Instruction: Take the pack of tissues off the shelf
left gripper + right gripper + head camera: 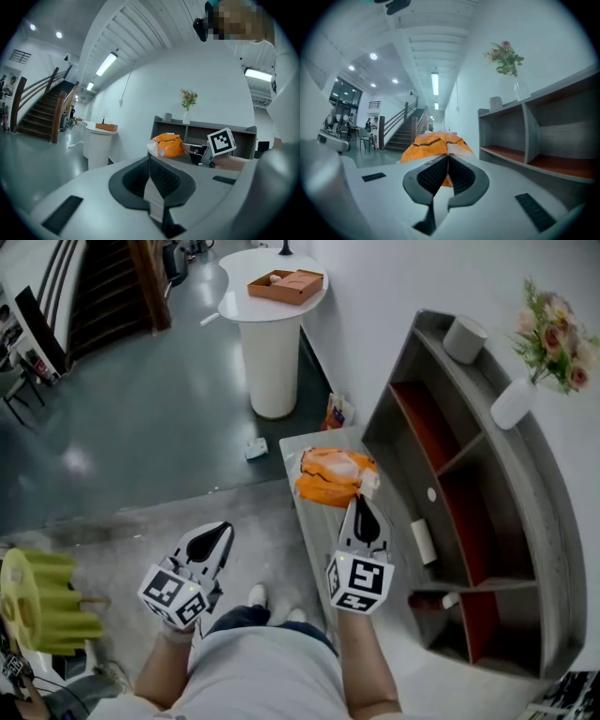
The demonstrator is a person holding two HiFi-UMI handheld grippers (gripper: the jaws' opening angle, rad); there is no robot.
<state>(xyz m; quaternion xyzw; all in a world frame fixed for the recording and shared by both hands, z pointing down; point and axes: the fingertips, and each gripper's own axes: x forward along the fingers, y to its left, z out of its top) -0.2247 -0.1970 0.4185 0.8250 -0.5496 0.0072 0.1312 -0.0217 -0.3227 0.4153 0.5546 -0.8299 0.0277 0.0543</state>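
Observation:
The orange-and-white pack of tissues [333,476] lies on a low grey ledge [314,545] in front of the grey shelf unit [536,493]. My right gripper [360,502] is shut, and its tips point at the pack's near edge, right up against it. In the right gripper view the pack [433,143] rises just behind the closed jaws of that gripper [448,157]; whether they pinch its wrapper I cannot tell. My left gripper [225,532] is shut and empty, out over the floor to the left. The left gripper view shows its jaws [150,161] closed, with the pack [168,145] farther off.
The shelf unit has red-lined compartments holding a white roll [424,541]. On its top stand a white vase of flowers [514,401] and a white pot [464,338]. A round white table [272,329] carries a brown box [286,284]. A yellow object [37,601] sits at the left.

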